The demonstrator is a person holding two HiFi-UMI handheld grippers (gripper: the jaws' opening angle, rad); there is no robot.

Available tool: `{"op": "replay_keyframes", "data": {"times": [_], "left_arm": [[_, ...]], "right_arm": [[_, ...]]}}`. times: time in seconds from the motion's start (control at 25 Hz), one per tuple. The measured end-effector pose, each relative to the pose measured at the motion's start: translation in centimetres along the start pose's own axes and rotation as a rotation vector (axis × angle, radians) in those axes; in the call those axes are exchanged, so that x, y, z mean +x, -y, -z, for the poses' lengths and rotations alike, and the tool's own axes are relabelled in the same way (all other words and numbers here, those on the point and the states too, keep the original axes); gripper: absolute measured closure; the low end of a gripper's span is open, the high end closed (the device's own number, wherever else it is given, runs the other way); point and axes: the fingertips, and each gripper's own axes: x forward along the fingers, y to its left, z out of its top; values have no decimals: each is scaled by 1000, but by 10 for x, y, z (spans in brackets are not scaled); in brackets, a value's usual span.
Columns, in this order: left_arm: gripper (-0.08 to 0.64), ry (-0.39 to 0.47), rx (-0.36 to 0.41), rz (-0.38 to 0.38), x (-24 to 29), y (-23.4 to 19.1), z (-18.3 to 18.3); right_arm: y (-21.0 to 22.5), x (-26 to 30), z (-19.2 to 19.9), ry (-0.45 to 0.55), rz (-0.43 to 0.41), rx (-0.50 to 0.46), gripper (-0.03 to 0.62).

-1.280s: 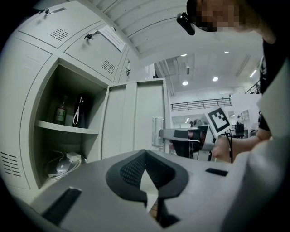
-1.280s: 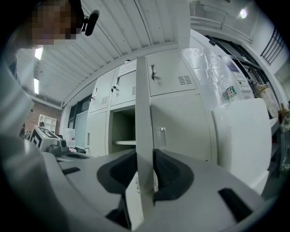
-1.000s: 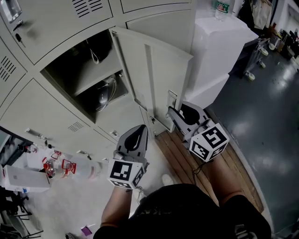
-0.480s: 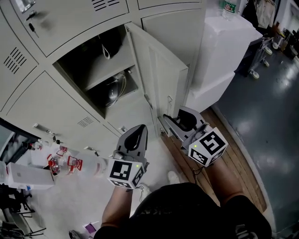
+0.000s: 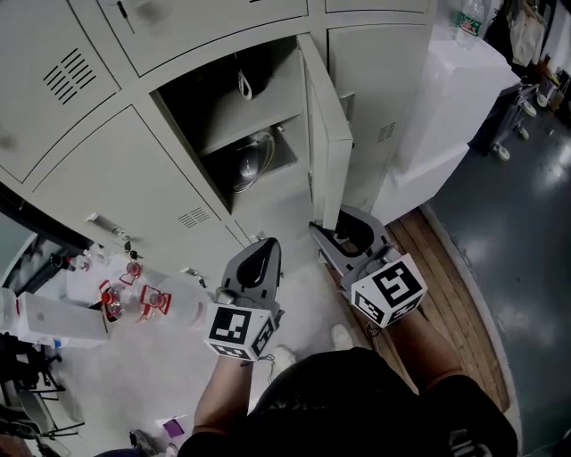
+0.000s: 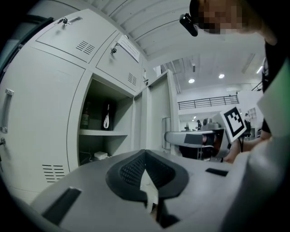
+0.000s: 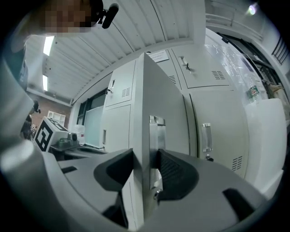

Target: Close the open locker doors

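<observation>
The open locker door (image 5: 326,165) stands out from its compartment (image 5: 234,125), edge-on in the head view. My right gripper (image 5: 337,228) is at the door's free lower edge. In the right gripper view the door edge (image 7: 145,104) and its metal handle plate (image 7: 157,140) sit between the jaws of the right gripper (image 7: 145,168). Those jaws have just been opening and stand wide, the pads not pressing. My left gripper (image 5: 264,256) is shut and empty, left of the door and level with the compartment. The left gripper (image 6: 146,158) faces the shelf (image 6: 102,132).
A white cabinet (image 5: 446,98) with a bottle (image 5: 468,18) on top stands right of the lockers. Clear bottles (image 5: 134,299) and a white box (image 5: 53,323) lie at the lower left. Closed lockers with handles (image 7: 207,138) flank the open one. Wooden boards (image 5: 442,259) run underfoot.
The door showed its broad inner face and is now edge-on, with the open compartment more central. Both grippers shifted with it. The right gripper's jaws spread wider at the door's edge.
</observation>
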Motion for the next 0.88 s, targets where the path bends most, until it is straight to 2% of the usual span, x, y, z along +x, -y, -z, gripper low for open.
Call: {"op": "replay_keyframes", "data": {"times": [0.28, 0.44, 0.88], "left_arm": [[555, 3, -3, -47, -27, -34, -1], [555, 3, -6, -71, -38, -51, 0], [555, 2, -11, -126, -59, -89, 0]], "right_arm": [[-29, 31, -1, 2, -8, 5, 417], [-44, 50, 2, -2, -41, 6, 443], [-67, 107, 1, -17, -110, -20, 447]]}}
